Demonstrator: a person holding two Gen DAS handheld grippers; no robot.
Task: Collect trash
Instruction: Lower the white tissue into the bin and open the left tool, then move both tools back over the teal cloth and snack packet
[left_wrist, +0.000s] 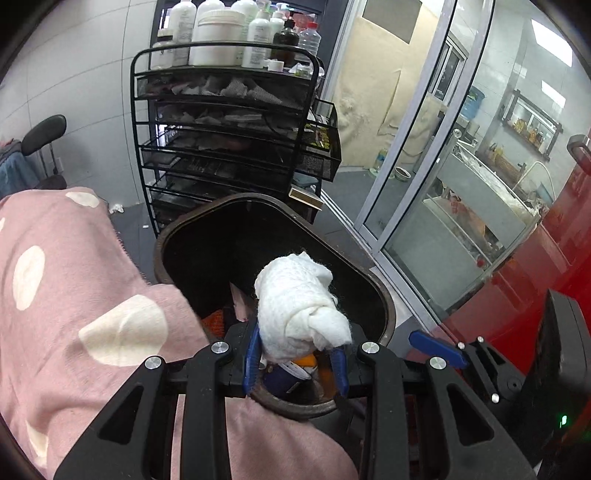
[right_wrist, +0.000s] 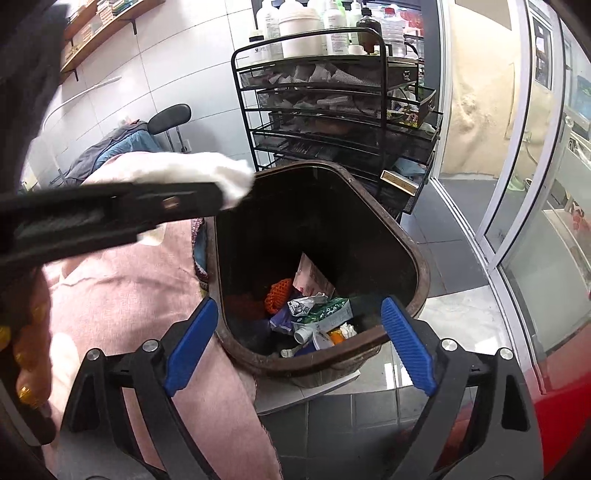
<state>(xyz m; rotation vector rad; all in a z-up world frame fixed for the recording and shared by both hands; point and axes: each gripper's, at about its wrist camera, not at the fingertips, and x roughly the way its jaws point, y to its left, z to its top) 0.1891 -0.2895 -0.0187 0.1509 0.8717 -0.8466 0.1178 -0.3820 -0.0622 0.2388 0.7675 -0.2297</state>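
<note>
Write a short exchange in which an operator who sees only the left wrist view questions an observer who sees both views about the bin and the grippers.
Operator: The white wad I hold hides much of the bin. What lies inside?
Observer: The right wrist view shows an orange net and a green carton among crumpled scraps at the bottom.
Operator: I see only one blue finger of the right gripper. Is it carrying anything?
Observer: No. The right gripper is wide open and empty, with its fingers on either side of the bin's near rim.
</note>
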